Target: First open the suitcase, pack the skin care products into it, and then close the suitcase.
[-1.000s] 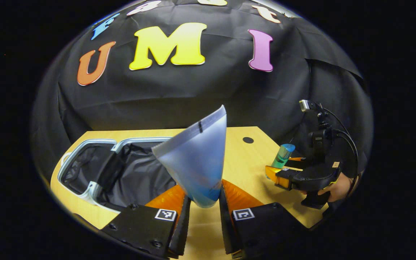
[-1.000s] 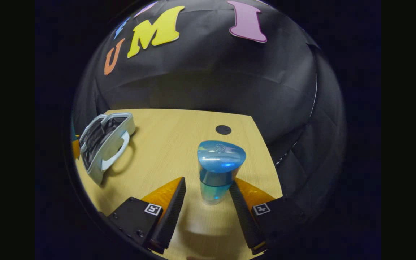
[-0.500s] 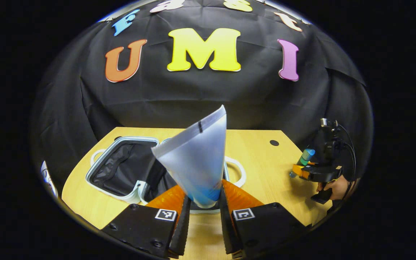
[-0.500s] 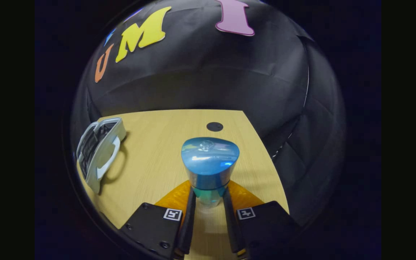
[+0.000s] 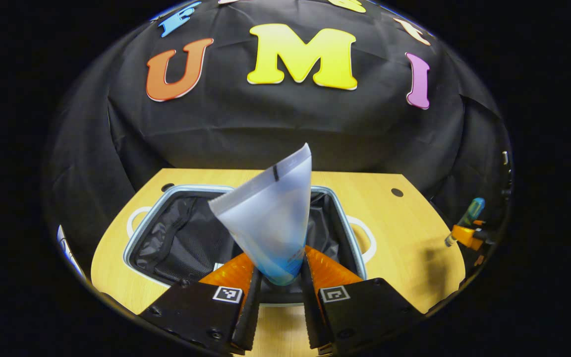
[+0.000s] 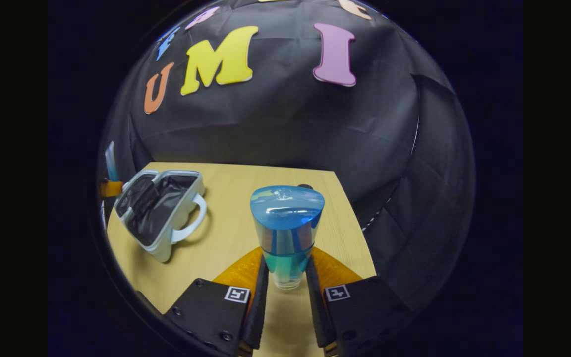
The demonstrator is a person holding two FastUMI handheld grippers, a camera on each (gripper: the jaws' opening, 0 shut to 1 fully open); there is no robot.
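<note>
Suitcase (image 5: 146, 233) lies open on the wooden table (image 5: 414, 238); pale rim, black fabric lining, a white handle (image 5: 367, 238) at its 3 o'clock side and another at 9 o'clock. No product can be made out inside it; much of the interior sits behind the tube.

Left gripper (image 5: 278, 297): both fingers clenched on the lower end of a frosted tube (image 5: 270, 223), crimped end up, tilted toward 1 o'clock. In the left gripper view the tube is held in front of the open suitcase, whose near rim reaches down to the fingers.

Right gripper (image 6: 283, 297): both fingers pressed on the clear base of a blue bottle (image 6: 287, 233) with a rounded blue cap (image 6: 287, 206), held upright. Whether its base touches the table, cannot tell.

Right gripper view gives the suitcase (image 6: 159, 213) from the side, at 9 o'clock, well apart from the bottle, one handle facing the bottle; at the far 9 o'clock edge a sliver of the tube (image 6: 111, 166). Left gripper view gives the suitcase head-on with both handles, and at the 3 o'clock edge, small, the bottle (image 5: 466, 218) in the other gripper's fingers, beyond the table's corner. A dark round hole (image 5: 397, 192) marks the table at 2 o'clock.
</note>
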